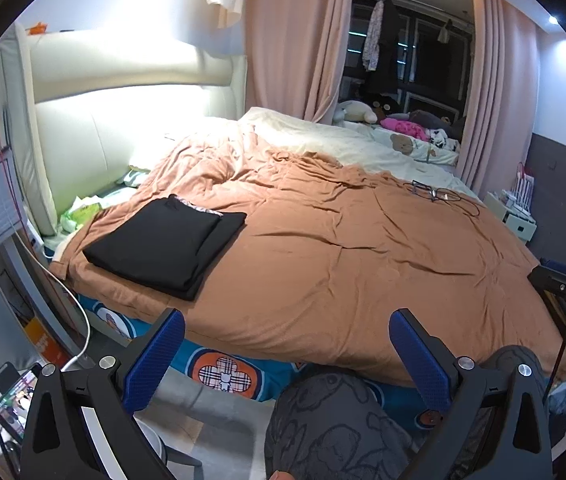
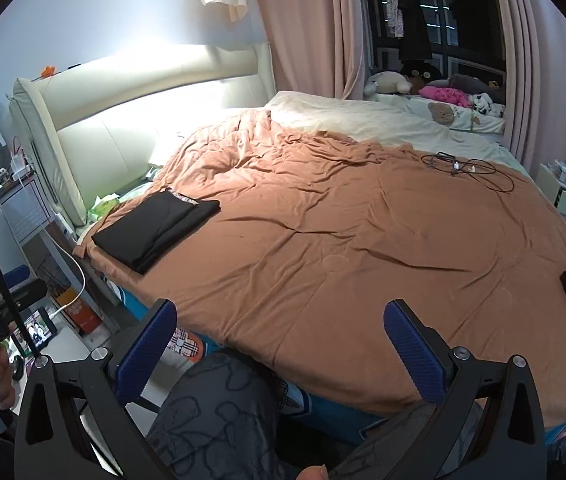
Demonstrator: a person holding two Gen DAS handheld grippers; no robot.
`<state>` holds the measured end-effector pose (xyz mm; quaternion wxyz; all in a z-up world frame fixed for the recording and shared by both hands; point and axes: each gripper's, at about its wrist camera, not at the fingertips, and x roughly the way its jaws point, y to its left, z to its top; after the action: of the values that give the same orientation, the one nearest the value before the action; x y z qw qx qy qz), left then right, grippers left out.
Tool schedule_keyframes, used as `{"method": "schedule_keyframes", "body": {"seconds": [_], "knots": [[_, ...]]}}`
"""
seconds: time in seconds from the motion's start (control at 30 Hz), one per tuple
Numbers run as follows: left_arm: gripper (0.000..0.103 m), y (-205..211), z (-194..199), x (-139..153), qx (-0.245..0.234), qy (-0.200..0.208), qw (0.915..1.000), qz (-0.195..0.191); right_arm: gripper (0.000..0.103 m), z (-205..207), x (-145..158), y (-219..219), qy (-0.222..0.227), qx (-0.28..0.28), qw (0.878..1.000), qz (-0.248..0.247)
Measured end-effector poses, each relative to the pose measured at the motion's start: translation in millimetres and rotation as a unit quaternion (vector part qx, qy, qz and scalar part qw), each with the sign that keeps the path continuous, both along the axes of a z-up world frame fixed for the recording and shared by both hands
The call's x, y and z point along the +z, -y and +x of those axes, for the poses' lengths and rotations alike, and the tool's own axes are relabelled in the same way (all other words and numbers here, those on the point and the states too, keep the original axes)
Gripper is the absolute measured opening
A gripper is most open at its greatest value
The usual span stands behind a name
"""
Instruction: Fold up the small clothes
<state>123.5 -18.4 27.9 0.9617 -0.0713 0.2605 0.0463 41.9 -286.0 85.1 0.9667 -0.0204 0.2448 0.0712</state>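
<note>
Left tool (image 1: 287,334): I see it spread wide, holding nothing, hovering off the near edge of the bed above a patterned grey knee (image 1: 335,424).
Right tool (image 2: 279,326): I see it spread wide too, empty, touching nothing.
Folded black clothes (image 1: 165,238): a flat stack on the bed's left side, near the headboard (image 1: 83,136), well apart from both tools.
Bed: an orange-brown blanket (image 1: 363,256), creased; a black cable (image 2: 467,168) lies at its far right.
Room: pink curtains (image 1: 295,40) frame a dark window.

Bed (image 1: 323,240) under rust quilt — pink curtains (image 1: 291,40) flank a dark window (image 1: 411,40).
</note>
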Motion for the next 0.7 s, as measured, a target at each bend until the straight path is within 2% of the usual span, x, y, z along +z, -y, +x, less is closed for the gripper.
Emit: {"method": "schedule_keyframes", "body": {"seconds": [0.3,0.7], "knots": [[0.103,17.6,-26.0,-1.0,-0.005,0.028,0.9996,0.004,0.103,-35.0,-6.4,4.5,0.029,-0.006,1.0,0.0],[0.103,38.3,-55.7,-7.7,-0.014,0.066,0.9974,0.026,0.103,-67.1,-38.5,18.3,0.063,-0.025,0.998,0.0]]}}
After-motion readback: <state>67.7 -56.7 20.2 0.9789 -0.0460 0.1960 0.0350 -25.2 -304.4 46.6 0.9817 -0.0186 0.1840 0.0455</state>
